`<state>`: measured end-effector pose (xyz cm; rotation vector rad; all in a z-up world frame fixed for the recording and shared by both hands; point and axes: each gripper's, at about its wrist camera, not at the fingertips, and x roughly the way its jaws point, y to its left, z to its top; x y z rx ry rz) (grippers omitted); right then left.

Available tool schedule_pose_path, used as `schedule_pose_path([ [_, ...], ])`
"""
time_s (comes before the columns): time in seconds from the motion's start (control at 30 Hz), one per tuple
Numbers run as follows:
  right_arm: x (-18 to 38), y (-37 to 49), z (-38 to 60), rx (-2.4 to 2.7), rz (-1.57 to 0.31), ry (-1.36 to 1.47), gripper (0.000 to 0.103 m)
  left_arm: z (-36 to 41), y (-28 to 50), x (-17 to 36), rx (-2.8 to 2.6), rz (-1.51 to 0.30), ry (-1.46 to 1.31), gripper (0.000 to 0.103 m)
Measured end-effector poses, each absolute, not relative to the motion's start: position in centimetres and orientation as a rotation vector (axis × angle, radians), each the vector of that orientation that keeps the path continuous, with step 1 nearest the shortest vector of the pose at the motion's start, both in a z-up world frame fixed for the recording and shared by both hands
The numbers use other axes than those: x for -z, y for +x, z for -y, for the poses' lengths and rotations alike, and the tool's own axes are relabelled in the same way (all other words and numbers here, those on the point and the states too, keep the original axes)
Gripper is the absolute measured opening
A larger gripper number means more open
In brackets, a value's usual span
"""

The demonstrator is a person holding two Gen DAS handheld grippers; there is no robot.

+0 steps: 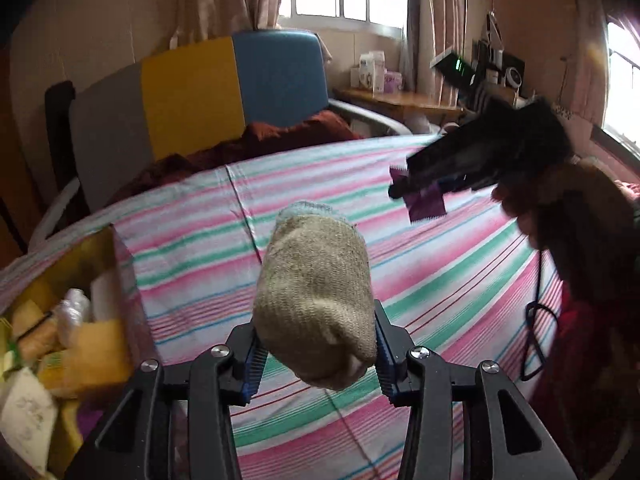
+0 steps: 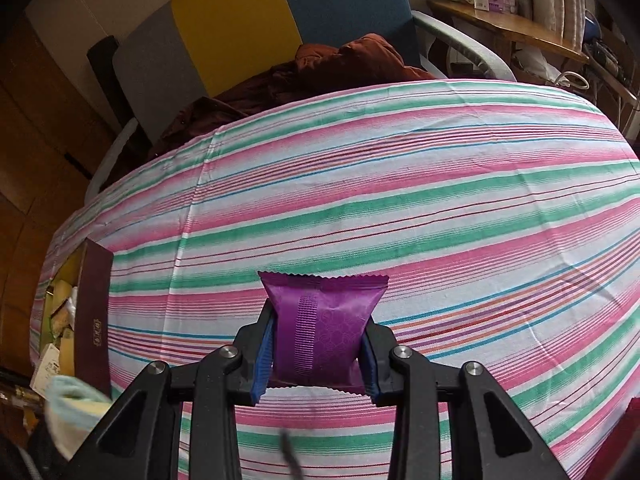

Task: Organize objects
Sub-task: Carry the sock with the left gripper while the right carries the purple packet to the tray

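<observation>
My left gripper [image 1: 316, 354] is shut on a rolled beige sock [image 1: 314, 300] with a pale blue cuff, held above the striped bedsheet [image 1: 440, 280]. My right gripper [image 2: 318, 354] is shut on a purple foil sachet [image 2: 320, 328], also above the sheet. In the left wrist view the right gripper [image 1: 404, 186] shows at the upper right with the purple sachet [image 1: 426, 206] in it. The sock's cuff [image 2: 76, 404] shows at the lower left of the right wrist view.
An open box [image 1: 108, 264] full of yellow packets and small items sits on the sheet at the left; it also shows in the right wrist view [image 2: 94, 320]. A dark red blanket [image 2: 320, 72] and a colour-block headboard [image 2: 232, 24] lie beyond. A wooden shelf [image 1: 400, 102] stands at the back right.
</observation>
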<state>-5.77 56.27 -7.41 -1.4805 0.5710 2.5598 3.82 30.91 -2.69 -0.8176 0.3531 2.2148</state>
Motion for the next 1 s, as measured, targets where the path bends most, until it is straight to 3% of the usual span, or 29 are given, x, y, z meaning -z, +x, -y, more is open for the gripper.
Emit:
schedule_pose_path([
  [0.5,8.8,-7.0,-51.7,-2.485,-0.235,-1.614,0.036,-20.5,2.0,0.1,-2.414,-0.214,-0.853,0.046],
  [1.0,3.1,-6.2,-34.0,-2.945,-0.269,-1.629,0.035,-9.3,0.5,2.4,-2.58,-0.077,-0.988,0.046],
])
